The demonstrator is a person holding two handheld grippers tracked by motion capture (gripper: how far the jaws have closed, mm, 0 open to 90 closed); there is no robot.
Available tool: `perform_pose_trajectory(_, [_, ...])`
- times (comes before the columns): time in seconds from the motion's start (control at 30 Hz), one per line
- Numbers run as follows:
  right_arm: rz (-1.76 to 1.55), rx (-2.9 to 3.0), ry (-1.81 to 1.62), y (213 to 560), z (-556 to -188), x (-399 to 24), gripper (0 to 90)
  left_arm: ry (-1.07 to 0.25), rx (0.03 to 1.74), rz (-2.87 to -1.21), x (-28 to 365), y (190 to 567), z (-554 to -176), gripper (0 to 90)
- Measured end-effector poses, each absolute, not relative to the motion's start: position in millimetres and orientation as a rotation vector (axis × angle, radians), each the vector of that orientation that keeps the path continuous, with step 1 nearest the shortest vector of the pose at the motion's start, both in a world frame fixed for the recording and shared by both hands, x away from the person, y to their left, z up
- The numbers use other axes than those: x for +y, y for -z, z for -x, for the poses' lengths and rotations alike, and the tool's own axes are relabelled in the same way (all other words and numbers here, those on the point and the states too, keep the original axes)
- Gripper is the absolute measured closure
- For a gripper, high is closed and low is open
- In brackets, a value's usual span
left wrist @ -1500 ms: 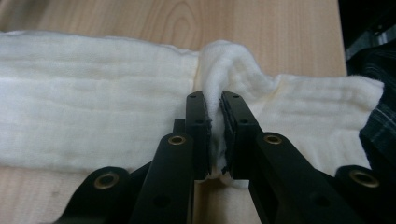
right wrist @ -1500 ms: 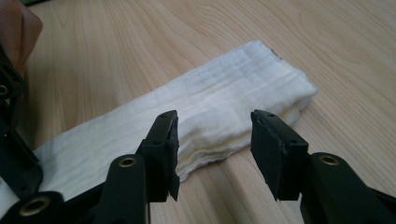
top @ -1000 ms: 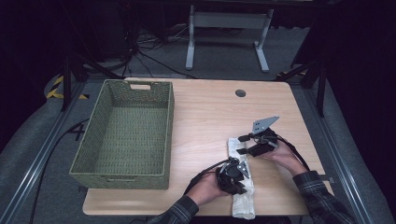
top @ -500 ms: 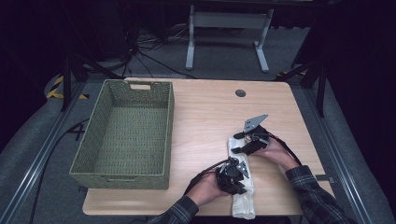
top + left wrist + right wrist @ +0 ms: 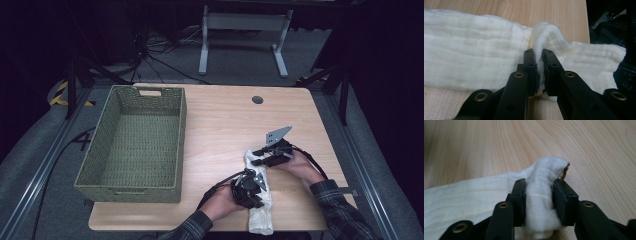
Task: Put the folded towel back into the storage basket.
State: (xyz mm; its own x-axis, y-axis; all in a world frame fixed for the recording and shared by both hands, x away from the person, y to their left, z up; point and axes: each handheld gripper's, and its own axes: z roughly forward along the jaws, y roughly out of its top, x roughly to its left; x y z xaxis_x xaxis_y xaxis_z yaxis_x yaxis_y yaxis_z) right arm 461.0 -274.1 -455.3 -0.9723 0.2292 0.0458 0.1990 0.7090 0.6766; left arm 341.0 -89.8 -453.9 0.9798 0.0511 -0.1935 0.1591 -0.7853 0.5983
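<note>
Both hands low over the white cloth (image 5: 260, 207) – left gripper (image 5: 254, 187) and right gripper (image 5: 263, 156) each clamped on a pinched fold, right's jaws just closing

Bright tabletop, dark surroundings, soft focus

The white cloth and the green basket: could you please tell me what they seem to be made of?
White cloth: looks like soft, matte cotton gauze; fine crinkled weave, bunches into folds. Green basket: seemingly woven fibre or wicker, matte; plaited texture, cut-out handle.

A green woven basket (image 5: 132, 145) sits on the wooden table (image 5: 225, 120), left side.
</note>
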Motion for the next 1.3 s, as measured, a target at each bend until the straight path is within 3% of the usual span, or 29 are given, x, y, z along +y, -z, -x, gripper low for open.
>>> perform_pose_trajectory(0.1, [-0.364,2.889,-1.135,455,-460,-273,76.0,0.209,0.124,-2.471,-89,454,-342,82.8])
perform_pose_trajectory(0.27, [-0.396,2.905,-1.13,454,-460,-273,79.8,0.218,0.122,-2.462,-89,454,-342,83.2])
perform_pose_trajectory(0.6, [-0.407,2.905,-1.125,444,-462,-269,80.3,0.255,0.148,-2.403,-75,434,-347,83.2])
perform_pose_trajectory(1.3, [-0.376,2.859,-1.201,393,-486,-242,80.3,0.094,0.216,-2.348,-35,361,-365,83.2])
